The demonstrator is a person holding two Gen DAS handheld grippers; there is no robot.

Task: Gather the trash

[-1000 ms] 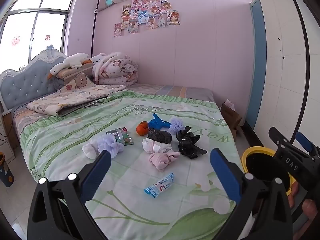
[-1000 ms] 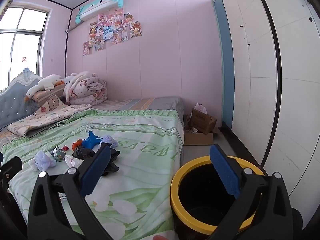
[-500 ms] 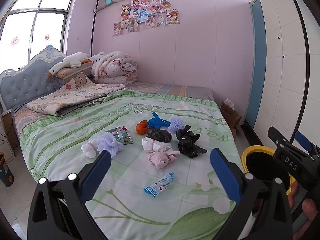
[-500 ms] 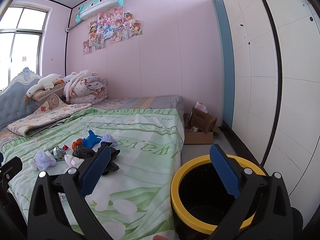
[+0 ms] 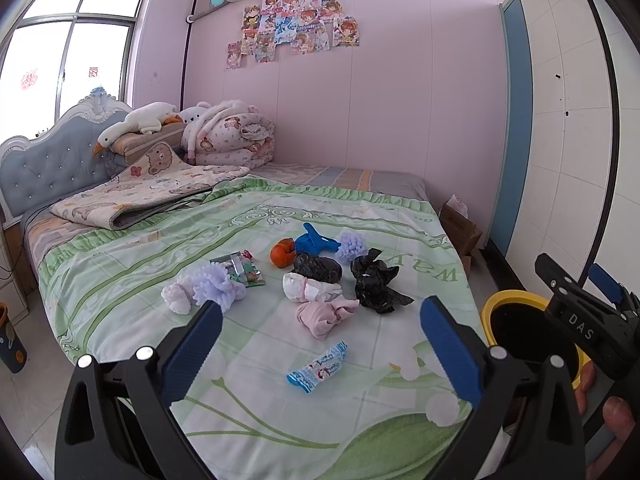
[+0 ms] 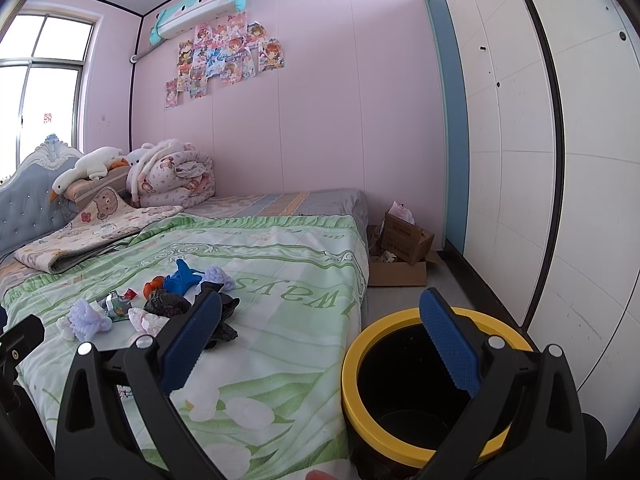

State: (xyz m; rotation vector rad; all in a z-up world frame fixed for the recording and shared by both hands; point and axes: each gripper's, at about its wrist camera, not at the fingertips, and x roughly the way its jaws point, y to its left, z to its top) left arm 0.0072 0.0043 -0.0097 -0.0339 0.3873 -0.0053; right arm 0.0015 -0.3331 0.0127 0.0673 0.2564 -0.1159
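green bedspread [image 5: 132, 280], scattered wrappers [image 5: 318, 368], black bags [image 5: 376, 284], cardboard box [image 6: 406, 234]

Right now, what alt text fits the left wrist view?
An open left gripper hovers over a green bedspread strewn with trash: a blue-white wrapper, crumpled black bags, tissue wads. A yellow-rimmed bin stands right.

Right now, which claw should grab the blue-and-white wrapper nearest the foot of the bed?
Left. The left claw is open and the blue-and-white wrapper lies between its fingers' line of sight. The right claw, also open, faces the yellow-rimmed bin beside the bed, so it suits holding there.
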